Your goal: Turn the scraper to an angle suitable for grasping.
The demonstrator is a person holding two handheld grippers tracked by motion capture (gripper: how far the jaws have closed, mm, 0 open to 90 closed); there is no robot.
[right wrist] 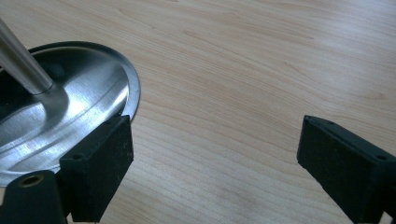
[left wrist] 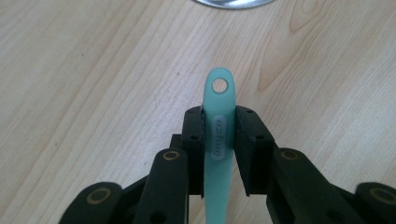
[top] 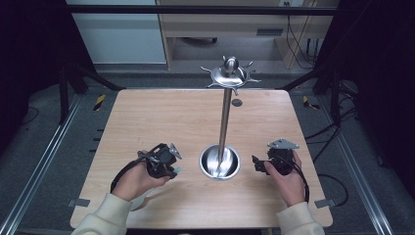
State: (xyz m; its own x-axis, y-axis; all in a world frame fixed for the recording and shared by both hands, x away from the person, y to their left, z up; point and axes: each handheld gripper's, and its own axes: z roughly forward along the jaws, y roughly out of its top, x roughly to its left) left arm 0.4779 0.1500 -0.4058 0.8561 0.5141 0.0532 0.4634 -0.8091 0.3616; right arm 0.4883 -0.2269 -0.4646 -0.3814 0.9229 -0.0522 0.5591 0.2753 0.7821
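My left claw sits at the near left of the worktop, clamped on a pale teal utensil handle; in the left gripper view the handle runs up between the two pads and its rounded end with the hanging hole pokes out past them, aimed toward the rack base. Rest of the utensil is hidden behind my hand, can't tell what kind it is. Centre: steel hanging rack, round dished base near me, thin pole rising to a crown of hooks at the top, all hooks look bare. Right: my right claw rests just beside the base, jaws wide apart, holding nothing; its own view shows the base rim close to one pad. Step, as I judge it: utensil gripped, hanging not yet begun. Next move likely needs lifting the left claw up to hook height and threading the hole over one hook; right could steady the pole.
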